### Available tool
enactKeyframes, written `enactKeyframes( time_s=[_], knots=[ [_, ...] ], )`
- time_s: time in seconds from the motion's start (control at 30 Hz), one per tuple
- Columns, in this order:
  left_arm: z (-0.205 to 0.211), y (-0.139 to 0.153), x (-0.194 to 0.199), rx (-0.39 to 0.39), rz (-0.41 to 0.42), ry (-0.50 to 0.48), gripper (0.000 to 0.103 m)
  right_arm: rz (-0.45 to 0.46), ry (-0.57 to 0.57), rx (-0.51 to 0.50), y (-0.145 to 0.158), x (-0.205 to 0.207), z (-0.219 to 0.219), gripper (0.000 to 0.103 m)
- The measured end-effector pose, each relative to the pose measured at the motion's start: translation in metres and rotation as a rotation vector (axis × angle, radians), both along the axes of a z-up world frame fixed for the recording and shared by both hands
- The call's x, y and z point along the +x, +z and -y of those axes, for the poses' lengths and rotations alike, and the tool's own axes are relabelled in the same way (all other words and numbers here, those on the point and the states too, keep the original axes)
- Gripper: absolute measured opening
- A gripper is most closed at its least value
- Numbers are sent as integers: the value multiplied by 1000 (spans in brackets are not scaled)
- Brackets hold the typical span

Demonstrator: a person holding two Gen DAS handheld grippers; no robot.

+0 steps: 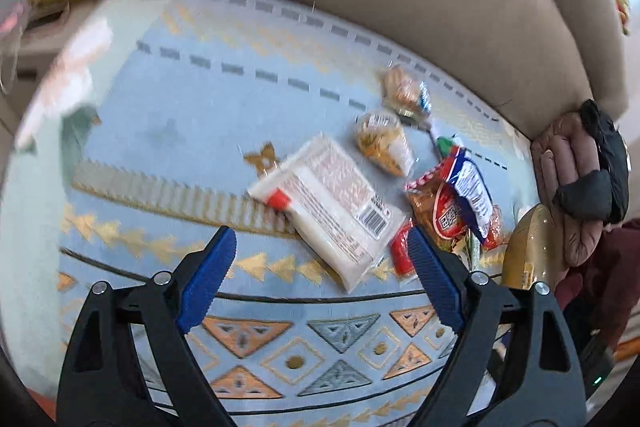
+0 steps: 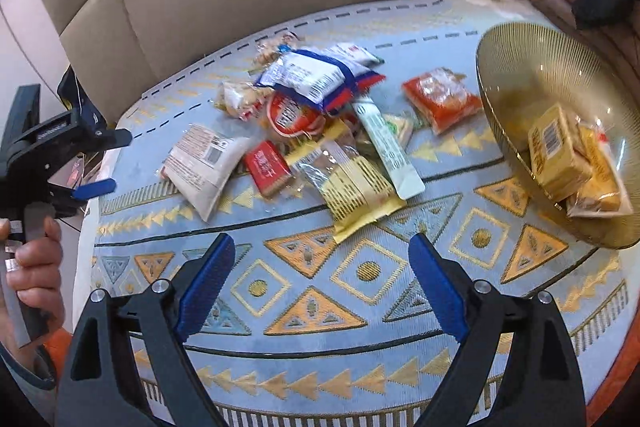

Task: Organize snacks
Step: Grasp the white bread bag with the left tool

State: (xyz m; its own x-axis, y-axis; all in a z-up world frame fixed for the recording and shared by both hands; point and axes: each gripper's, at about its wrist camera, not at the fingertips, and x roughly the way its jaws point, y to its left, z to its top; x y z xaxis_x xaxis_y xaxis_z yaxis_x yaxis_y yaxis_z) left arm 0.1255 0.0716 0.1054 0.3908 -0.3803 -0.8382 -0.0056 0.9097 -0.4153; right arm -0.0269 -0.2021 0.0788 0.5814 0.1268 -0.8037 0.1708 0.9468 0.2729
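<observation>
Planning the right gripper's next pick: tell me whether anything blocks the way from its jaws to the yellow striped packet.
Nothing visible does. The right gripper is open and empty, and only bare patterned cloth lies between it and the yellow striped packet, which sits at the near edge of the pile. A clear wrapper overlaps its far end.

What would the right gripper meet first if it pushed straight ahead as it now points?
Probably the yellow striped packet at the near edge of the snack pile; only patterned mat lies before it. Depth is uncertain.
</observation>
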Motion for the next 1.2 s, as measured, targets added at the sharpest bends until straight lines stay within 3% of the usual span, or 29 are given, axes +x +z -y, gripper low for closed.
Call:
enactKeyframes(
  time_s=[0.27,0.4,0.47,0.6,0.77,1.0,1.2],
  knots=[
    [21,-26,0,-9,-31,11,88,-7,-13,9,-10,8,9,89],
    [24,-26,-16,78,46,-26,89,-8,-11,-49,-12,8,-2,90],
    [24,-29,-20,85,56,-29,90,-14,-7,-59,-14,8,-6,90],
    [32,-40,-20,-10,-10,-69,90,-32,-14,-66,-21,8,-9,91],
    [33,-34,-18,-3,27,-95,94,-41,-27,-61,-26,11,-8,92],
    [12,-57,-4,-62,-81,15,97,-43,-40,-63,-27,12,-3,92],
    [17,-68,16,-91,-154,70,99,-63,-33,-93,-25,44,4,92]
  ],
)
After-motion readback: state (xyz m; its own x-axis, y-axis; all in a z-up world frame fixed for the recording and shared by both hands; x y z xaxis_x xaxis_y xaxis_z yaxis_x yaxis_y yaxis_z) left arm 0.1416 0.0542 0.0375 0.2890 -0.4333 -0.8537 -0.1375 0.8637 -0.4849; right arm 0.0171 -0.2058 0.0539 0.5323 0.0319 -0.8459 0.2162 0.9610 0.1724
